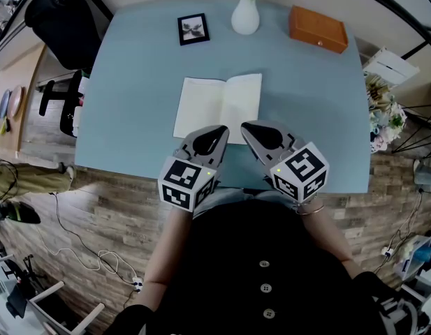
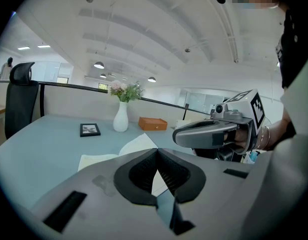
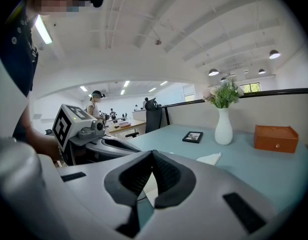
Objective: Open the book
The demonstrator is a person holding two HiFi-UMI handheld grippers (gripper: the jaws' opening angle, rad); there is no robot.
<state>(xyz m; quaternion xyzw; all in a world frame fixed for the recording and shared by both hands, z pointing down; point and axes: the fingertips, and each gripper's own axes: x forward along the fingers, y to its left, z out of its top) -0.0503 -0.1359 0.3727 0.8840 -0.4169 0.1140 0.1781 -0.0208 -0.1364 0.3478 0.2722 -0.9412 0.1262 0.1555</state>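
Observation:
The book lies open on the pale blue table, its cream pages spread flat in the middle. My left gripper hovers over the book's near edge, its jaws shut with nothing between them. Beside it my right gripper sits just past the book's near right corner, jaws shut too and empty. In the left gripper view the open book shows beyond my shut left gripper, with the right gripper to the right. The right gripper view shows my shut right gripper and a page tip.
At the back of the table stand a small framed picture, a white vase with flowers and an orange box. A black office chair stands off the table's left corner. The table's near edge runs just under my grippers.

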